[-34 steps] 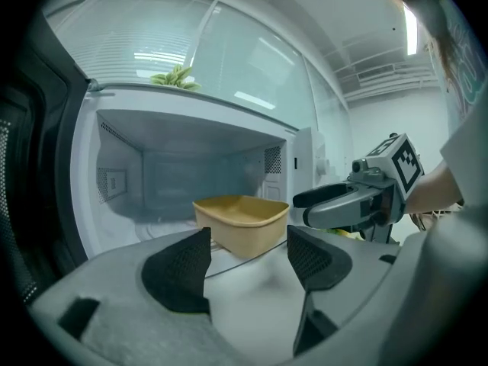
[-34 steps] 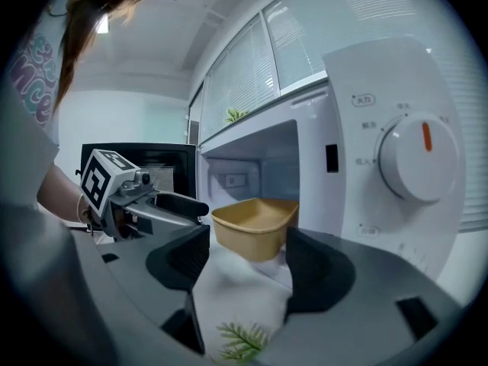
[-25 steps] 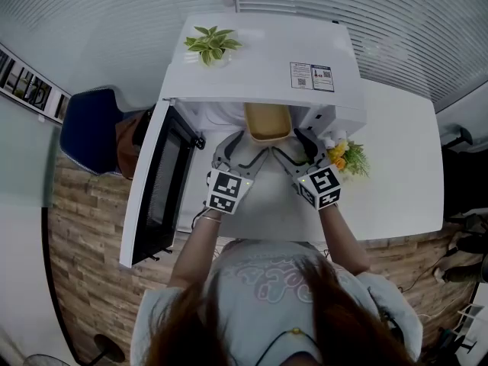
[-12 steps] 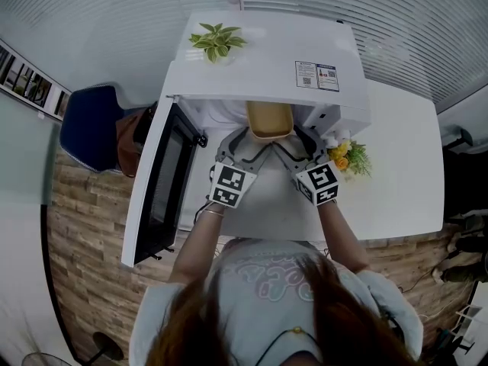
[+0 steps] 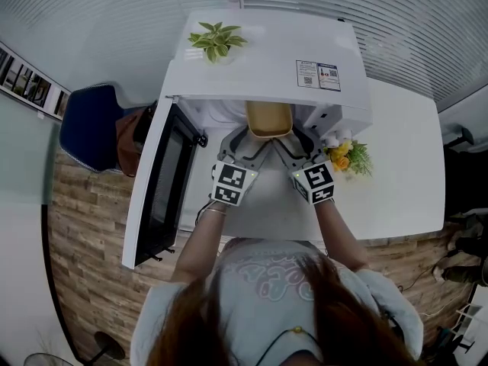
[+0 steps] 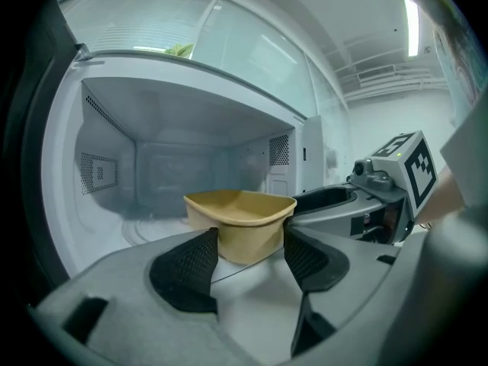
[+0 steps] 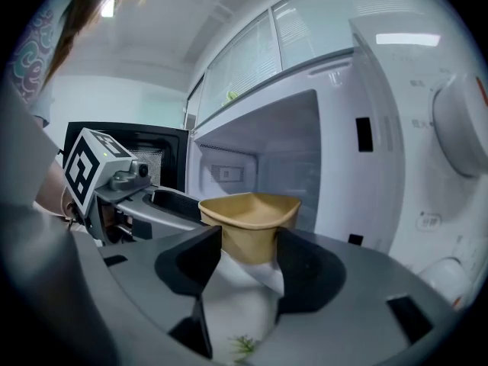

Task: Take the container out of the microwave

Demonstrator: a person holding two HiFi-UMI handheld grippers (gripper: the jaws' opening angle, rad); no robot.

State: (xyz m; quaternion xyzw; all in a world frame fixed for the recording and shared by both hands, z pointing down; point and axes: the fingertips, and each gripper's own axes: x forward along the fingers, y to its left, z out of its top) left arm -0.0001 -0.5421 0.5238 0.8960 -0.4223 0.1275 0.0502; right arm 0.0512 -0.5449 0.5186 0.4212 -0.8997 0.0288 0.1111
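Observation:
A tan container point(image 5: 268, 119) sits just inside the mouth of the white microwave point(image 5: 259, 59), whose door point(image 5: 160, 181) hangs open to the left. My left gripper point(image 5: 245, 145) reaches in from the left. In the left gripper view its black pads point(image 6: 187, 269) lie against both sides of the container point(image 6: 240, 219). My right gripper point(image 5: 293, 145) comes in from the right. Its jaws are closing with the container point(image 7: 250, 218) between them, and its pads point(image 7: 191, 261) stand close beside the walls.
A small green plant point(image 5: 216, 40) stands on top of the microwave. Yellow flowers point(image 5: 347, 157) sit just right of it on the white table point(image 5: 396, 174). A blue chair point(image 5: 88, 128) stands left of the open door. The microwave's knob panel point(image 7: 457, 128) rises close to the right gripper.
The right gripper's jaws have drawn closer together round the container. Both hands have stayed at the microwave's mouth, and the container has not moved.

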